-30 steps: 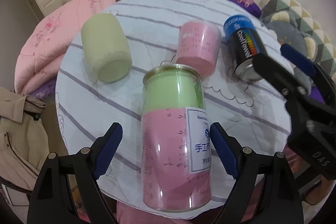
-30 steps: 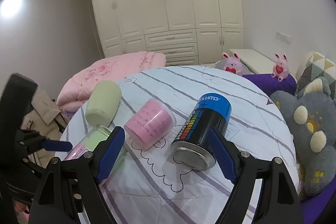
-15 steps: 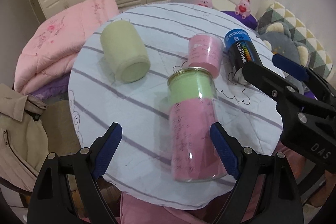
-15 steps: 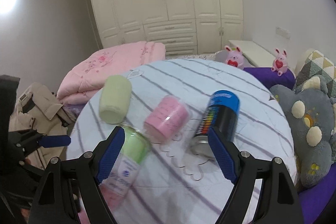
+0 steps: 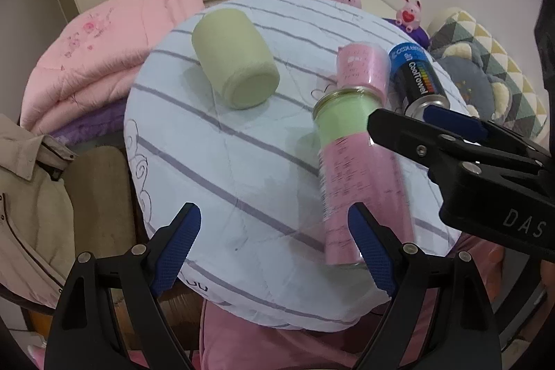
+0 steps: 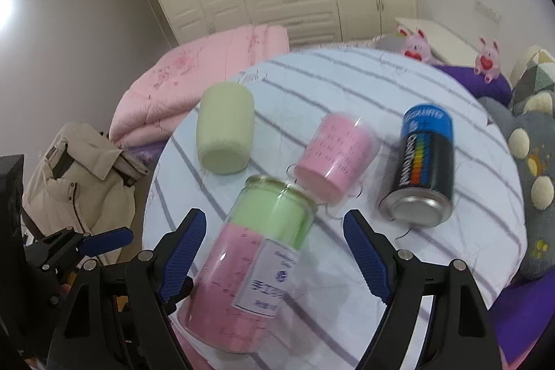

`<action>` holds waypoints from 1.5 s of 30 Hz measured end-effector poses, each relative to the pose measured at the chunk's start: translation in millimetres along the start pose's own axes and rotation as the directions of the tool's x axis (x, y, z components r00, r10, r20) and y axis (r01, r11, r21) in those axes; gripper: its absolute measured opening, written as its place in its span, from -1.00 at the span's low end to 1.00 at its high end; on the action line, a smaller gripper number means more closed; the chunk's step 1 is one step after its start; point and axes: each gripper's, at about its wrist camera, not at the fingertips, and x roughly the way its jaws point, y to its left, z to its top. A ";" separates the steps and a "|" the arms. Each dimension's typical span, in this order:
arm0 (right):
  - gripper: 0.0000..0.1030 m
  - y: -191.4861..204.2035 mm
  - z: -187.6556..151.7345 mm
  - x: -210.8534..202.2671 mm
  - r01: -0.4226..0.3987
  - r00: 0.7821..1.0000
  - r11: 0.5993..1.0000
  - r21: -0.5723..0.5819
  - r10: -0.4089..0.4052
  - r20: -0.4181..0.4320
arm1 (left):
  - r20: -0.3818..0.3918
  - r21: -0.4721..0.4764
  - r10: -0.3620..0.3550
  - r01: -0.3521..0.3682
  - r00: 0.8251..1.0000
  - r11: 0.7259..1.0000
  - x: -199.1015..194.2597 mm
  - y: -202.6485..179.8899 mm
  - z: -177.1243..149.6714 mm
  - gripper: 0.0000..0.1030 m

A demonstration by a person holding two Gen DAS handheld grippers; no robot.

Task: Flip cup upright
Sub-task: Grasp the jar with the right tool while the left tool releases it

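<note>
A pale green cup lies on its side at the far left of the round striped table; it also shows in the right wrist view. A clear jar of green and pink rolls lies on its side near the front edge, and in the right wrist view it lies between the fingers. My left gripper is open and empty above the front of the table. My right gripper is open, over the jar.
A pink cup and a black and blue can lie on their sides at the right of the table. A pink quilt and a beige jacket lie to the left. Cushions lie to the right.
Both grippers have pulled back and up from the table. The left has swung left, so the jar is now at its right finger. The right has swung left over the jar.
</note>
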 end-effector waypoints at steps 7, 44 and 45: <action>0.61 -1.1 0.2 22.7 0.021 0.995 0.998 0.064 -0.014 -0.102 | -0.022 0.008 -0.046 0.046 0.999 0.999 7.0 1.0 0.5 0.72; 0.53 -17.0 14.8 75.8 -0.134 0.930 0.983 0.125 0.168 -0.326 | -0.046 0.079 -0.075 0.078 0.996 0.994 16.8 -6.6 0.4 0.72; 0.53 -15.7 14.6 76.9 -0.137 0.926 0.983 0.122 0.171 -0.337 | -0.049 0.081 -0.073 0.076 0.996 0.994 17.6 -6.8 0.6 0.72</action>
